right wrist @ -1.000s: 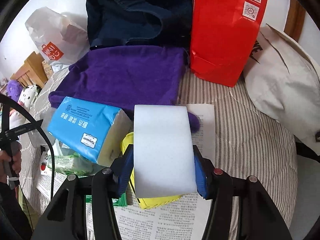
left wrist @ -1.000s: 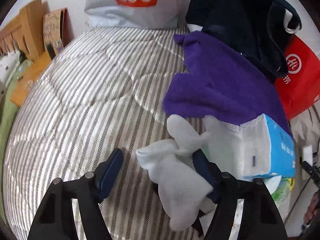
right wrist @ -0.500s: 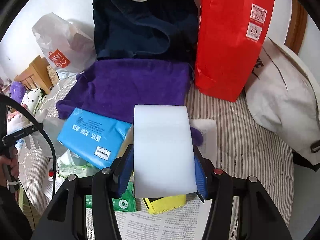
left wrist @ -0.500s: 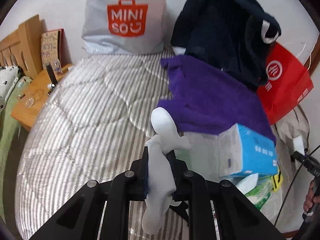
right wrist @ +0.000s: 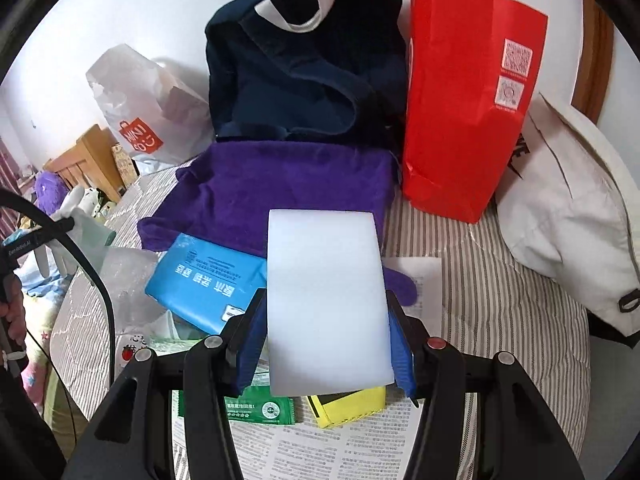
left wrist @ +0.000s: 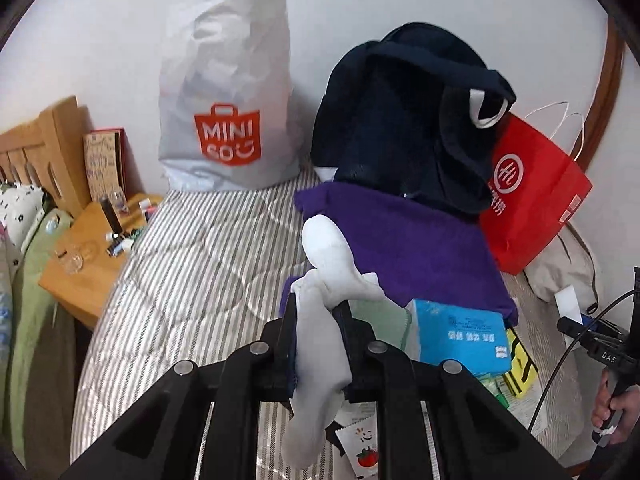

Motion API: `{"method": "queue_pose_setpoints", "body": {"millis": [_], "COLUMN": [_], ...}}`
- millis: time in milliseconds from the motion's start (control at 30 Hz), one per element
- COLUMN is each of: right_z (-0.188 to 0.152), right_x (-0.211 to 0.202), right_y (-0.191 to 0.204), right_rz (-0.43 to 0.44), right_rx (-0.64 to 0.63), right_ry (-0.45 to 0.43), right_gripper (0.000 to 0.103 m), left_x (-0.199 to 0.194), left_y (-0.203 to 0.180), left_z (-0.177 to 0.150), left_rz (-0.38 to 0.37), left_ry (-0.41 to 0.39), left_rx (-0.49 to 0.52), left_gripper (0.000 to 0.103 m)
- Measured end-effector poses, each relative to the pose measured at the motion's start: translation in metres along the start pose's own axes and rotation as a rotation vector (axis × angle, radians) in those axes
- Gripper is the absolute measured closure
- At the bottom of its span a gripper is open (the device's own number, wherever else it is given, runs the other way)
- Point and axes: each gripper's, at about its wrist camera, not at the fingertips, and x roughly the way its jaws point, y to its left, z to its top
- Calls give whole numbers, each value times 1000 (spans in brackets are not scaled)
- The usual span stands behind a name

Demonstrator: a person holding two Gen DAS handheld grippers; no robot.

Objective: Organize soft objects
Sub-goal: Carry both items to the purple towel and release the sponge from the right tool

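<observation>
My left gripper [left wrist: 318, 312] is shut on a white sock [left wrist: 324, 292] and holds it up above the striped bed [left wrist: 192, 280]; the sock's toe sticks up and its cuff hangs down. My right gripper [right wrist: 326, 312] is shut on a white foam sponge block [right wrist: 326, 296], held above the clutter. A purple towel [right wrist: 280, 188] lies spread in front of a navy bag [right wrist: 304, 72]; it also shows in the left wrist view [left wrist: 408, 248]. A blue tissue pack [right wrist: 204, 276] lies at the towel's near edge.
A red paper bag [right wrist: 460, 100] stands right of the navy bag; a white cloth bag [right wrist: 568, 216] lies further right. A grey Miniso bag [left wrist: 228, 120] stands against the wall. A wooden bedside table [left wrist: 88, 256] is at left. Newspaper, a yellow packet [right wrist: 352, 406] and a green packet lie below.
My left gripper closed on the white sock and lifted it off the bed. My right gripper rose a little with the sponge block.
</observation>
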Motion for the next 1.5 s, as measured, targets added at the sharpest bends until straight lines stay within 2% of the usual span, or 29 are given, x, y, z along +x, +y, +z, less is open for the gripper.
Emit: {"method": "queue_pose_setpoints", "body": {"millis": [67,300,400,833,1100,1500], "right_z": [4,15,21,53,77,111], "right_x": [-5,-8,-7,17,54,142], "right_y": [3,9,12,11,2,-5], "right_rz": [4,25,32,41,28,-15], "right_rx": [-6,-12,-17,5,15,17], "right_ry": [-28,-45,-54,-56,-35,64], "right_gripper": [49,49,49,49,49,49], "left_x": [-6,-21,-20,30,72,134], "left_y": [-2,-2,-6,-32,-46,-58], "left_z": [4,20,25,39,61,84], "left_rz": [3,28,17,-64,-89,-112], "left_ry": [-16,-58,-63,-4,32,96], "left_rx": [3,15,24,51,68,76], "left_gripper": [88,88,88,88,88,88]}}
